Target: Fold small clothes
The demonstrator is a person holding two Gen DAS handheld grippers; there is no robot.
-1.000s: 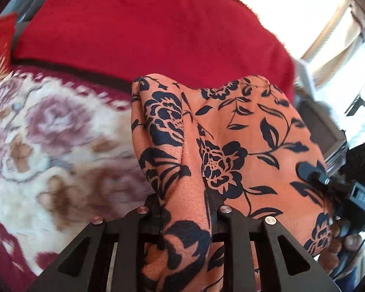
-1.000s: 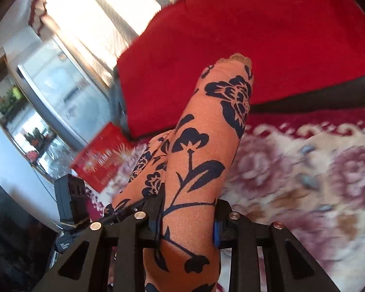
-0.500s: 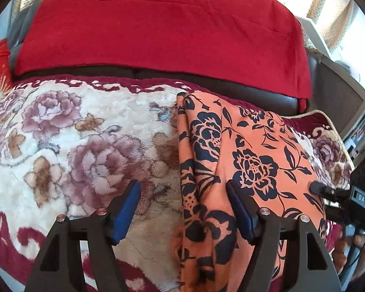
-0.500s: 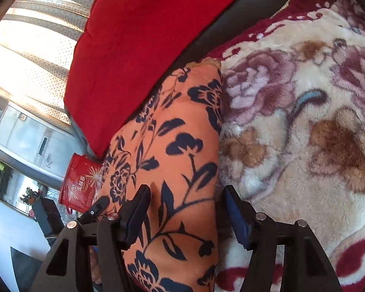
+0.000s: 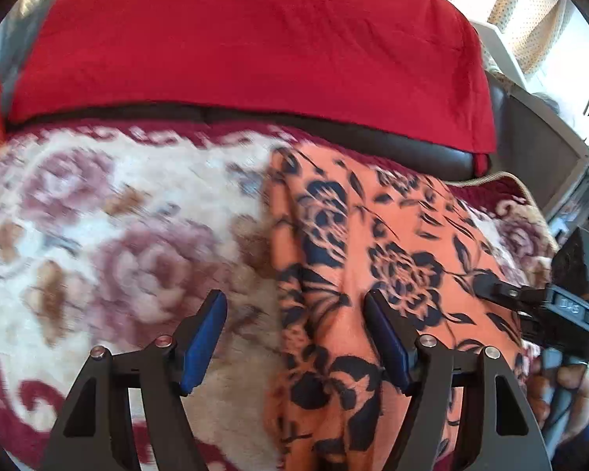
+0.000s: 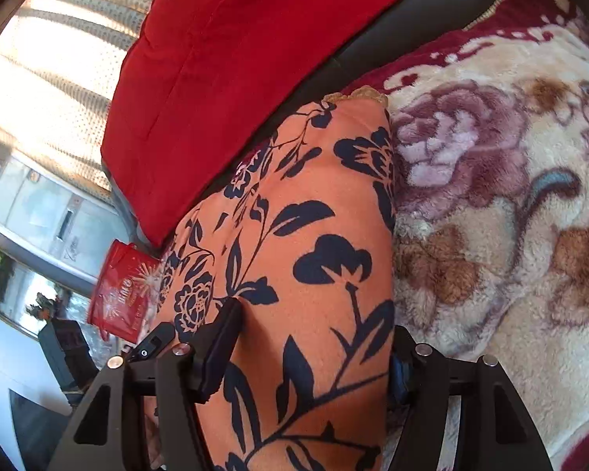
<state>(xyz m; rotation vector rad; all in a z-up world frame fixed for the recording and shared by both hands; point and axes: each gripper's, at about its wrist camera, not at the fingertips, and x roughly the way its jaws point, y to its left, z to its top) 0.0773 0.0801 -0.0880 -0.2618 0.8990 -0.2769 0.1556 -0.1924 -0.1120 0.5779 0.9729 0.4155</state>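
Both wrist cameras look steeply down, close over a flowered blanket (image 5: 110,235), toward a red cushion (image 5: 255,47) at the far edge. The left view faces it squarely; the right view is rolled. Both share the orange floral garment (image 6: 314,235) lying between them.

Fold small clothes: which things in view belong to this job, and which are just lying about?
Part of the job:
- orange floral garment, lying on the blanket
- left gripper, open
- right gripper, open

Just lying about:
- floral blanket
- red cushion
- red bag
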